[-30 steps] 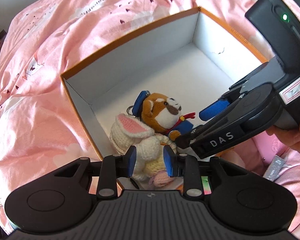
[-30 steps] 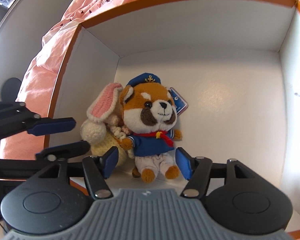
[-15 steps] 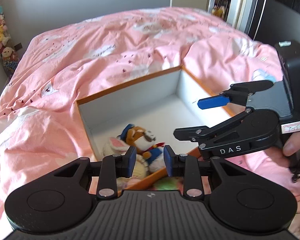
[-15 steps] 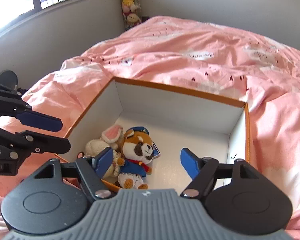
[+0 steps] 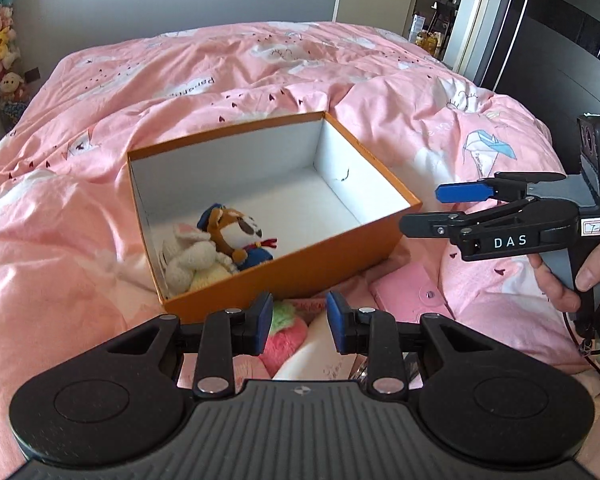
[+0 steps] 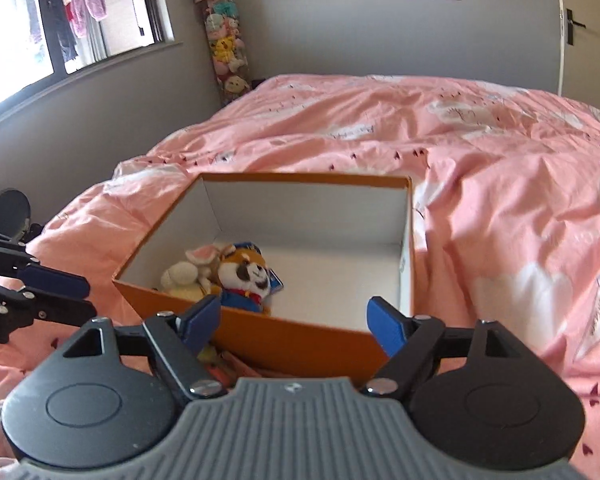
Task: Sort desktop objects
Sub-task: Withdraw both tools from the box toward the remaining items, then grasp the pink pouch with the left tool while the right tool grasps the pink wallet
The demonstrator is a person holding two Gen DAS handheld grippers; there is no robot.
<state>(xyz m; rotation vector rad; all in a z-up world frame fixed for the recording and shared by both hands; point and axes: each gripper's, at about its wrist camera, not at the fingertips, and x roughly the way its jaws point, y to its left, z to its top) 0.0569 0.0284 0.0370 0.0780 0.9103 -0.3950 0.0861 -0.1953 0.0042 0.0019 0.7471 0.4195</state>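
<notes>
An orange box [image 5: 280, 276] [image 6: 300, 344] with a white inside sits on the pink bed. In its near left corner lie a red panda plush in a sailor suit [image 5: 240, 236] [image 6: 246, 276] and a crocheted white bunny [image 5: 192, 256] [image 6: 184, 276]. My left gripper [image 5: 298, 320] [image 6: 86, 300] hovers in front of the box, jaws a narrow gap apart with nothing in them. My right gripper [image 6: 294, 320] [image 5: 424, 210] hangs beside the box's right front corner. Its jaws are opening and hold nothing. A fluffy pink and green toy [image 5: 288, 336] lies below the left fingers.
A flat pink case [image 5: 404, 292] lies on the duvet [image 5: 80, 240] right of the box's front. A hand [image 5: 592, 276] grips the right gripper's handle. A column of plush toys [image 6: 224, 48] hangs at the far wall by the window.
Both grippers have drawn back and up out of the box. The right jaws have spread wider, leaving the panda plush in the box beside the bunny.
</notes>
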